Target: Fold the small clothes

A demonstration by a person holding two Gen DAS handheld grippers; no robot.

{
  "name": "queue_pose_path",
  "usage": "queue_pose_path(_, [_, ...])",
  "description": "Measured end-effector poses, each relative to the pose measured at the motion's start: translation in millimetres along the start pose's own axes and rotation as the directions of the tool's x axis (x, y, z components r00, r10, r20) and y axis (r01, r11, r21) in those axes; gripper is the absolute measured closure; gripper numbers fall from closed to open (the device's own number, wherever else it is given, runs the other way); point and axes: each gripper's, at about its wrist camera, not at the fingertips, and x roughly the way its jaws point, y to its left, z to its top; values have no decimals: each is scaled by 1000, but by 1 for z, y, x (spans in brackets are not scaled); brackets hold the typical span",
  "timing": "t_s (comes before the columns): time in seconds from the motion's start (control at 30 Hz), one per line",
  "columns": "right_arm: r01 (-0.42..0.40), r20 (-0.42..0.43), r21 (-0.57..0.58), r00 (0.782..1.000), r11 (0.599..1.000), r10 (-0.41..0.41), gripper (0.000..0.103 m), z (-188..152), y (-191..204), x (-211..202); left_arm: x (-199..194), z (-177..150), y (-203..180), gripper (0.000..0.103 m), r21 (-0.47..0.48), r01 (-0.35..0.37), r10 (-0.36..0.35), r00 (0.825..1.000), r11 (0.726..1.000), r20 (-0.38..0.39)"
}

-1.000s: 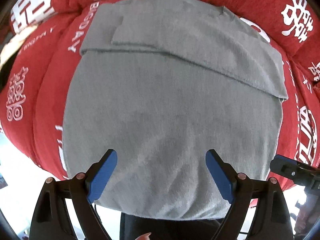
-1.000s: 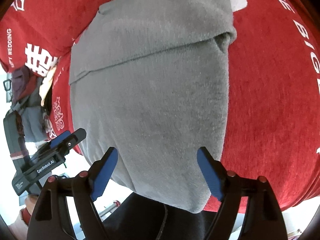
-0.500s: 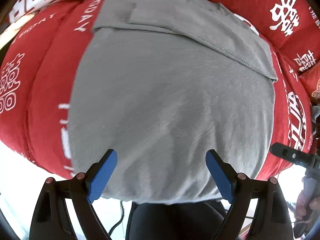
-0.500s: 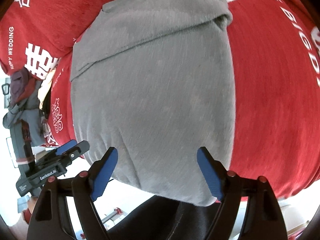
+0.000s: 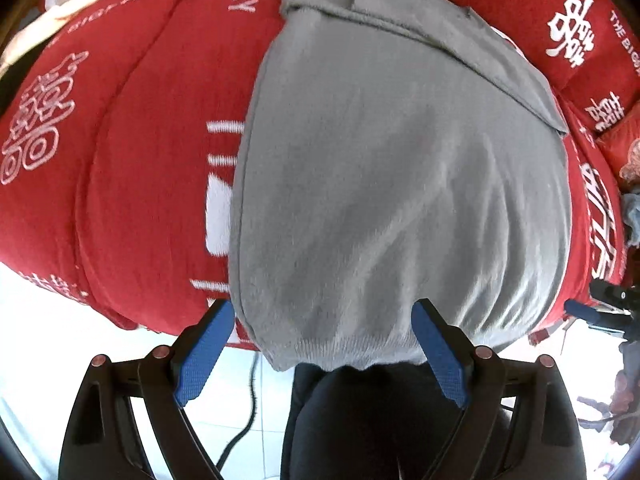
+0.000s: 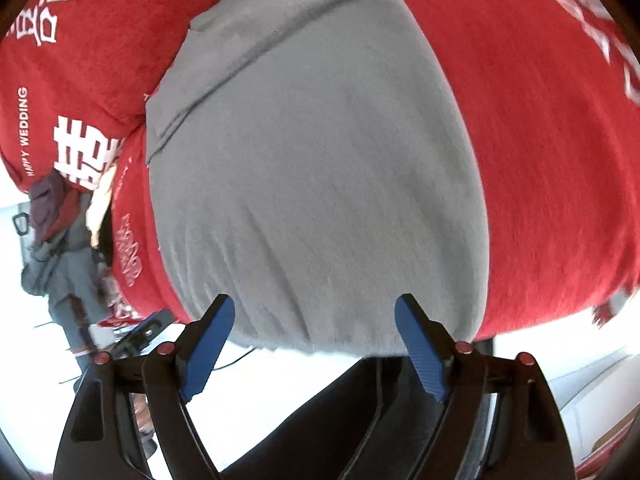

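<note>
Two grippers hang wide apart-jawed and empty over the near hem of a soft grey garment (image 5: 400, 184) spread flat on a red plush cover (image 5: 132, 168). The left gripper (image 5: 322, 354) has slid toward its left corner; the right gripper (image 6: 314, 346) has just widened its jaws.

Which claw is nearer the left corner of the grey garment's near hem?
Left. The left claw straddles that corner of the grey garment, jaws open. The right claw hangs further along the same hem, also open.
</note>
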Motion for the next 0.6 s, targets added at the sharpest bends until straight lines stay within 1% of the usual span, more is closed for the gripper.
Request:
queue_pose_path(0.03, [-25, -22, 6, 999, 1000, 25, 12, -5, -5, 3, 2, -3, 2, 12, 4, 9, -9, 1000, 1000, -2])
queue_pose_path(0.07, [-29, -34, 3, 999, 1000, 29, 12, -9, -9, 5, 4, -6, 3, 12, 7, 11, -11, 1000, 1000, -4])
queue_pose_path(0.2, [10, -69, -64, 997, 998, -15, 12, -24, -23, 13, 19, -19, 8, 12, 16, 25, -24, 1000, 1000, -13])
queue_pose_path(0.23, [27, -75, -86, 997, 996, -34, 12, -26, -28, 16, 24, -23, 10, 12, 8, 38, -38, 999, 999, -17])
queue_pose_path(0.3, [34, -98, -112, 994, 993, -45, 12, -28, -39, 23, 37, -29, 10, 12, -17, 65, -65, 998, 998, -23])
queue_pose_path(0.4, [39, -121, -148, 991, 988, -57, 12, -31, -62, 36, 51, -38, 16, 12, -44, 69, -70, 997, 997, -33])
queue_pose_path(0.47, [31, -133, -150, 990, 988, -51, 12, -32, -73, 43, 59, -44, 22, 12, -64, 82, -84, 996, 995, -37])
queue_pose_path(0.6, [4, -168, -173, 985, 985, -33, 12, -30, -90, 64, 71, -48, 31, 12, -91, 79, -83, 996, 993, -43])
